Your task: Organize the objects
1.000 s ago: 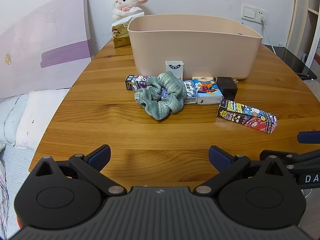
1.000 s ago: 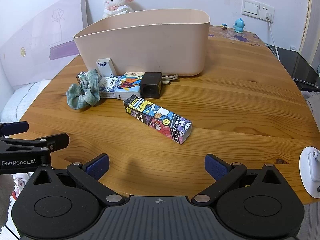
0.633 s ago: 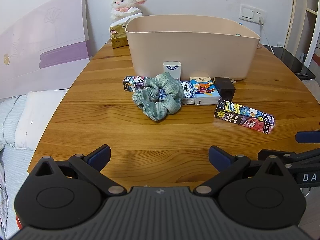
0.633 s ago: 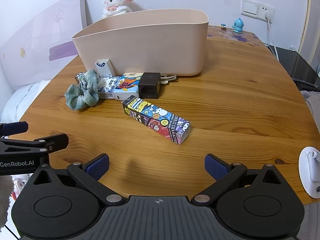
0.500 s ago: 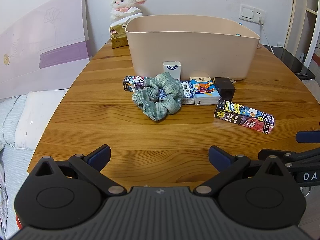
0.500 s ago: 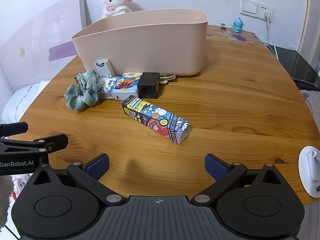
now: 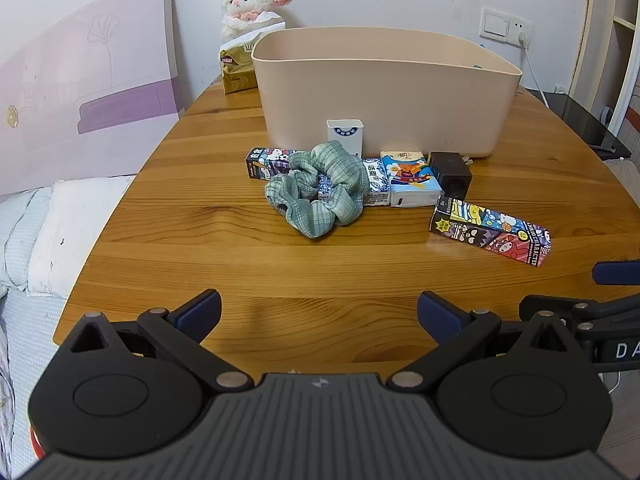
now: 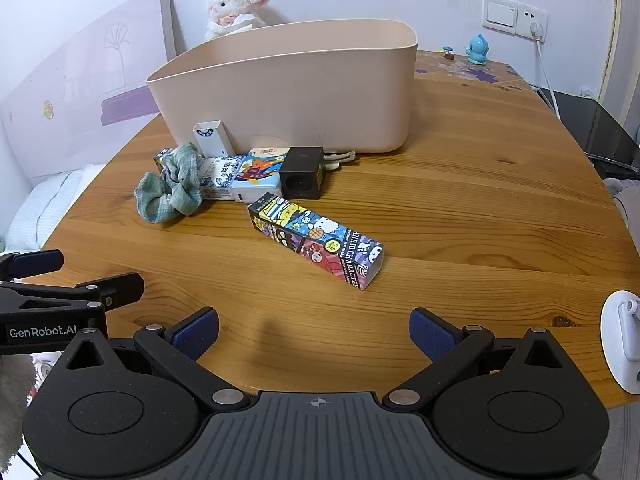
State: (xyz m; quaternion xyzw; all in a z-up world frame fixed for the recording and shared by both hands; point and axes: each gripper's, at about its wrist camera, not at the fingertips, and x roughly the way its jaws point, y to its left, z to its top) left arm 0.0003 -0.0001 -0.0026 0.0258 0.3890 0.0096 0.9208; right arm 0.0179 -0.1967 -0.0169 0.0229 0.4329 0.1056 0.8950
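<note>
Both grippers hover wide apart and empty over the tabletop (image 8: 480,200): the cartoon-printed box (image 8: 316,240) lies ahead of the right gripper (image 8: 314,334), the green scrunchie (image 7: 318,192) ahead of the left gripper (image 7: 320,312), near the beige bin (image 7: 384,92).

Both cameras sit low at the near edge of the counter (image 7: 200,248), each looking forward over its own open tool toward the far wall. The left view faces the beige bin (image 7: 384,92) almost square-on. The right view stands further right and is turned leftward, so it sees that bin (image 8: 288,96) at an angle. Both share the cartoon box (image 7: 490,230) (image 8: 316,240) and green scrunchie (image 7: 318,192) (image 8: 170,190), at middle distance. Each view catches the other tool at its edge.
</note>
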